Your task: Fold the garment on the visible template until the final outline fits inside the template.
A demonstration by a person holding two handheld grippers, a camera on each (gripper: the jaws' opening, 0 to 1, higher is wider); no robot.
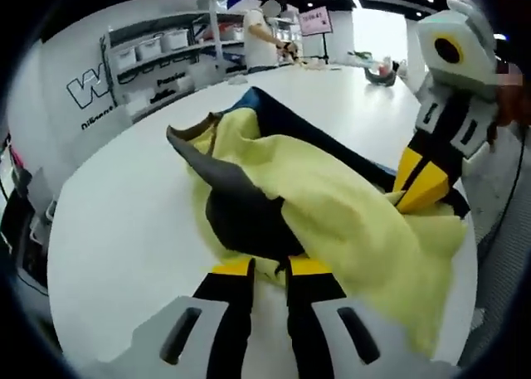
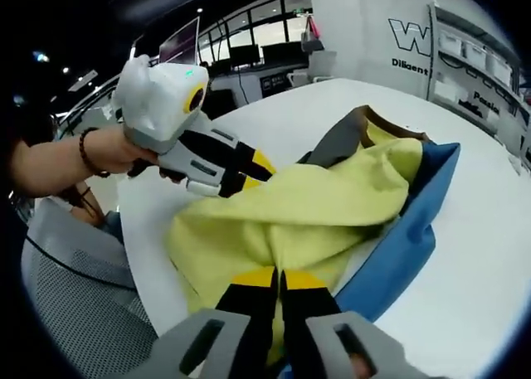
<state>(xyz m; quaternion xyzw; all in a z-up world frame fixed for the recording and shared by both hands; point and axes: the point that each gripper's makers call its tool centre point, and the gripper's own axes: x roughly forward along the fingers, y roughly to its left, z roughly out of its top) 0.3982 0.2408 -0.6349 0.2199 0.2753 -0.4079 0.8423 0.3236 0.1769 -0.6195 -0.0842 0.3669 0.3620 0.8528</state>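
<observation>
Yellow garment [image 1: 332,205] with grey patches, bunched up on blue template [image 1: 290,118] on white table [image 1: 124,213]. Same heap in right gripper view: garment [image 2: 315,205] over template [image 2: 415,230], blue edge sticking out on one side, table [image 2: 481,255] around it.

Left gripper [image 1: 270,267] at near hem, jaws pressed together, clenched on garment, yellow and grey cloth bunched at tips. Seen from right gripper view as left gripper [image 2: 249,170], tips buried in cloth, held by hand [image 2: 116,155] with bead bracelet.

Right gripper [image 2: 278,279] jaws also pressed together, pinching garment fold. In left gripper view, right gripper [image 1: 423,184] with tips on far side of yellow cloth.

Background: shelves [image 1: 158,51] with bins, person [image 1: 261,35] standing at far end of table.
</observation>
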